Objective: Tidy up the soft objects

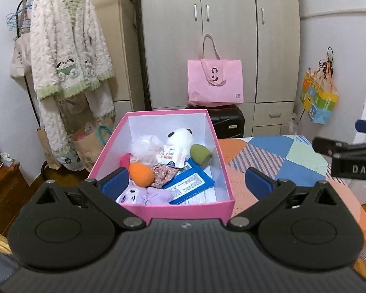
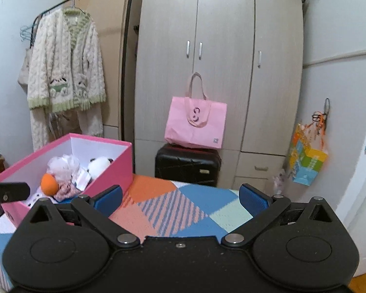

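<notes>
A pink box (image 1: 183,211) with a white inside stands on a patchwork cover (image 1: 280,161). In it lie an orange sponge (image 1: 140,174), a green sponge (image 1: 200,155), a white panda plush (image 1: 181,136), a white mesh puff (image 1: 145,146), a purple plush (image 1: 151,195), a floral cloth (image 1: 163,173) and blue-and-white packets (image 1: 190,185). My left gripper (image 1: 186,183) hangs open just before the box's near wall, nothing between its fingers. My right gripper (image 2: 180,199) is open over the cover (image 2: 173,205), right of the box (image 2: 109,171), and holds nothing.
A wardrobe (image 1: 219,36) stands behind, with a pink tote bag (image 1: 214,80) on a black suitcase (image 1: 228,122). A fleece robe (image 1: 70,56) hangs on a rack at the left, paper bags below it. A colourful bag (image 1: 319,100) hangs on the right wall.
</notes>
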`<act>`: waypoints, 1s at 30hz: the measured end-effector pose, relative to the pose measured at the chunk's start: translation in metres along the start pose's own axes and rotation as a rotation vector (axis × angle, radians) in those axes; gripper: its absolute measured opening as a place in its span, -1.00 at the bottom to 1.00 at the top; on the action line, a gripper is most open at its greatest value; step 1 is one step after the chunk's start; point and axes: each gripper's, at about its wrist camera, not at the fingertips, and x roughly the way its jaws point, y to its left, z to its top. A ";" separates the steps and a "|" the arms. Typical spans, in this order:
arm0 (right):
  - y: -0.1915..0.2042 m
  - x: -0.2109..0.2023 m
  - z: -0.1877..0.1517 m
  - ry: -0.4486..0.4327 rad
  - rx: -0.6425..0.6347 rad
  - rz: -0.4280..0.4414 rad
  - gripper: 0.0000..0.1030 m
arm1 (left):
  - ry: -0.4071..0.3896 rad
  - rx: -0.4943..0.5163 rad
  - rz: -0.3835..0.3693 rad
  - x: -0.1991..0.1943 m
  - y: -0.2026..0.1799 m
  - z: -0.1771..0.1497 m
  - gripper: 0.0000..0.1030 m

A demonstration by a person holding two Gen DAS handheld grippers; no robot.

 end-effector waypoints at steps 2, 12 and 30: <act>0.006 -0.010 -0.004 0.009 -0.010 -0.034 1.00 | -0.003 -0.002 0.000 -0.003 0.000 -0.004 1.00; 0.009 -0.063 -0.020 -0.031 0.034 -0.091 1.00 | -0.016 0.013 -0.033 -0.024 -0.009 -0.023 1.00; 0.013 -0.075 -0.039 -0.001 0.067 -0.084 1.00 | -0.034 -0.014 -0.002 -0.035 -0.007 -0.037 1.00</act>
